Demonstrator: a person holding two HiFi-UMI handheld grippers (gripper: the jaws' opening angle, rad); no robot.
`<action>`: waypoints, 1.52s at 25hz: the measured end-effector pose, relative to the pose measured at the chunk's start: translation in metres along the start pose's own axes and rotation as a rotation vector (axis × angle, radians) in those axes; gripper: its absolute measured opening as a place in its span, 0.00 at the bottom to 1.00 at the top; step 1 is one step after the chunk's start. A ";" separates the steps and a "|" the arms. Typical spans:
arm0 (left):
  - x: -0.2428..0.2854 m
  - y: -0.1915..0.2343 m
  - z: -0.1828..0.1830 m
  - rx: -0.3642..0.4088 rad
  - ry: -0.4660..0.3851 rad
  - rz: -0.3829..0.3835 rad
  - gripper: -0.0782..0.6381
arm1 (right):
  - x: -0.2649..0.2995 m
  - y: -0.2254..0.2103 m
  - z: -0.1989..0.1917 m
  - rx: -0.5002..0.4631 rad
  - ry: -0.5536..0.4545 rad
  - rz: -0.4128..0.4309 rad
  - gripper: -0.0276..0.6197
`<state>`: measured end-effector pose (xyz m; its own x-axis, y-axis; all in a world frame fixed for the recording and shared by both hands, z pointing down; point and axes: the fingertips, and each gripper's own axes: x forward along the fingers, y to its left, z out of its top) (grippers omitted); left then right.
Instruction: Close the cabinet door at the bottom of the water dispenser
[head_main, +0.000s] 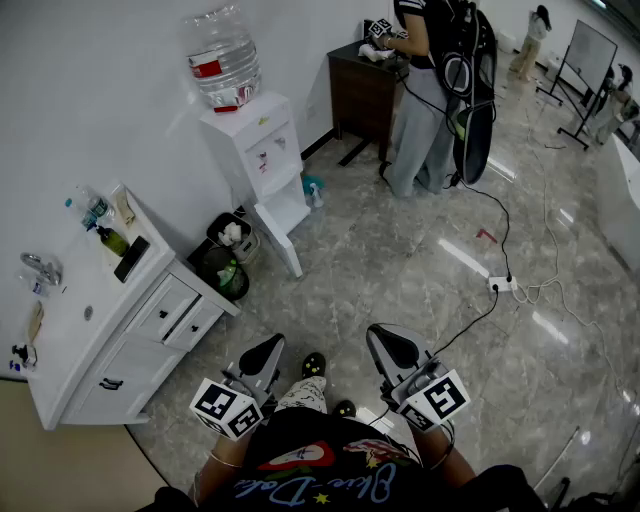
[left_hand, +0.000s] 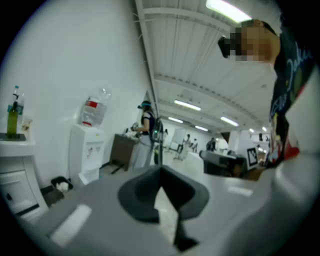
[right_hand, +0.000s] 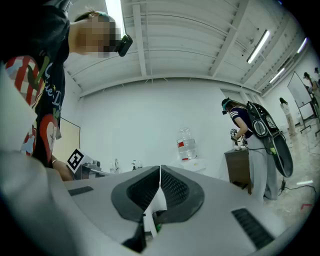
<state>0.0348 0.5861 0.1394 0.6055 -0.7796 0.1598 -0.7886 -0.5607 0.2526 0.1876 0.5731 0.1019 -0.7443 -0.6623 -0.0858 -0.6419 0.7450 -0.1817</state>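
The white water dispenser (head_main: 255, 150) stands against the far wall with a clear bottle (head_main: 222, 58) on top. Its bottom cabinet door (head_main: 279, 238) is swung open and juts out over the floor. My left gripper (head_main: 265, 352) and right gripper (head_main: 392, 345) are held close to my body, far from the dispenser, both shut with nothing in them. In the left gripper view the dispenser (left_hand: 85, 147) shows small at the left, beyond my left gripper (left_hand: 160, 170). The right gripper view shows the bottle (right_hand: 186, 146) above my right gripper (right_hand: 160, 169).
A white drawer cabinet (head_main: 120, 330) stands at the left. Two bins (head_main: 225, 260) sit beside the dispenser, and a spray bottle (head_main: 314, 190) stands on its other side. A person (head_main: 425, 90) stands at a dark desk (head_main: 362, 85). A power strip with cables (head_main: 503, 285) lies at the right.
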 end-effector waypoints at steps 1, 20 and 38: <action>0.005 0.002 0.000 -0.010 -0.004 -0.001 0.10 | 0.000 -0.006 0.002 -0.004 -0.011 -0.020 0.07; 0.240 0.207 0.049 -0.058 -0.017 -0.126 0.10 | 0.227 -0.200 -0.015 -0.031 0.084 -0.132 0.07; 0.417 0.456 -0.073 0.055 0.196 0.099 0.10 | 0.491 -0.390 -0.222 -0.099 0.487 -0.086 0.07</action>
<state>-0.0649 0.0259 0.3913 0.5298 -0.7654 0.3653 -0.8467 -0.5028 0.1744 0.0317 -0.0252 0.3487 -0.6728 -0.6248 0.3962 -0.7012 0.7093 -0.0720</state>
